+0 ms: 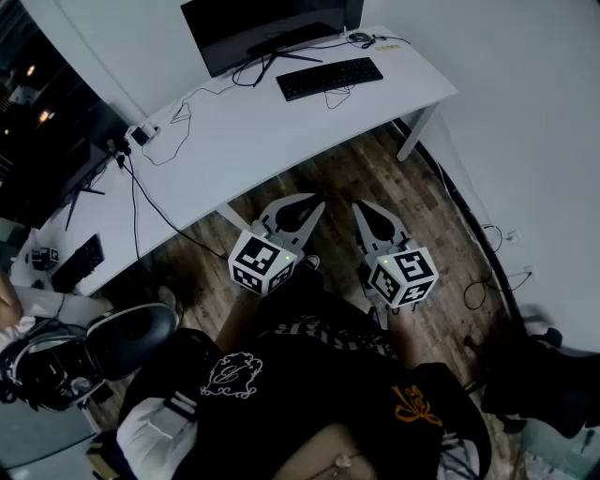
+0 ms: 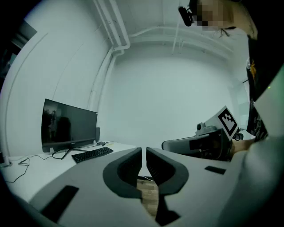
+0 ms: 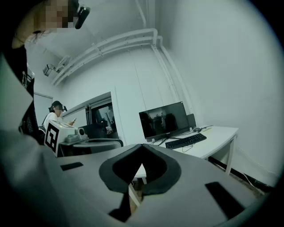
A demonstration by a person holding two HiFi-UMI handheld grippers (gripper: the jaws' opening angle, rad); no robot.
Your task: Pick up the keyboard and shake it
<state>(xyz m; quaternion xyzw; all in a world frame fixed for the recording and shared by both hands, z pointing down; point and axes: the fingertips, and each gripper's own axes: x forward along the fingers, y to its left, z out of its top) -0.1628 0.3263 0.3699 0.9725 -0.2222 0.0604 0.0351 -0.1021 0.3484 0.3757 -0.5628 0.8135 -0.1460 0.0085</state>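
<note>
- A long white table (image 1: 216, 141) runs from the lower left to the upper right of the head view. Thin black cables (image 1: 157, 150) trail loosely over its left half.
- The grey two-jaw left gripper (image 2: 144, 150), with its black-and-white marker cube, is held about level over the brown wood-plank floor (image 1: 347, 178), short of the table's near edge. Its jaws are drawn together with only a hairline slit between them, and they hold nothing.
- A black flat-screen monitor (image 1: 262, 28) stands at the back of the table, its screen dark.
- The black rectangular keyboard (image 1: 328, 78) lies flat on the tabletop just in front of the monitor's stand, towards the table's right end. Nothing touches it.
- The keyboard is well apart from both grippers, ahead of them and beyond the table's edge. In the left gripper view it lies left of the jaws, and in the right gripper view it lies right of them.
- The matching grey right gripper (image 3: 142, 146) is just beside the left one at the same height. Its jaws meet tip to tip and it is empty.
- At the far right, a white table leg (image 1: 417, 131) stands on the floor, and dark loose cords (image 1: 487, 277) lie along the wall.
</note>
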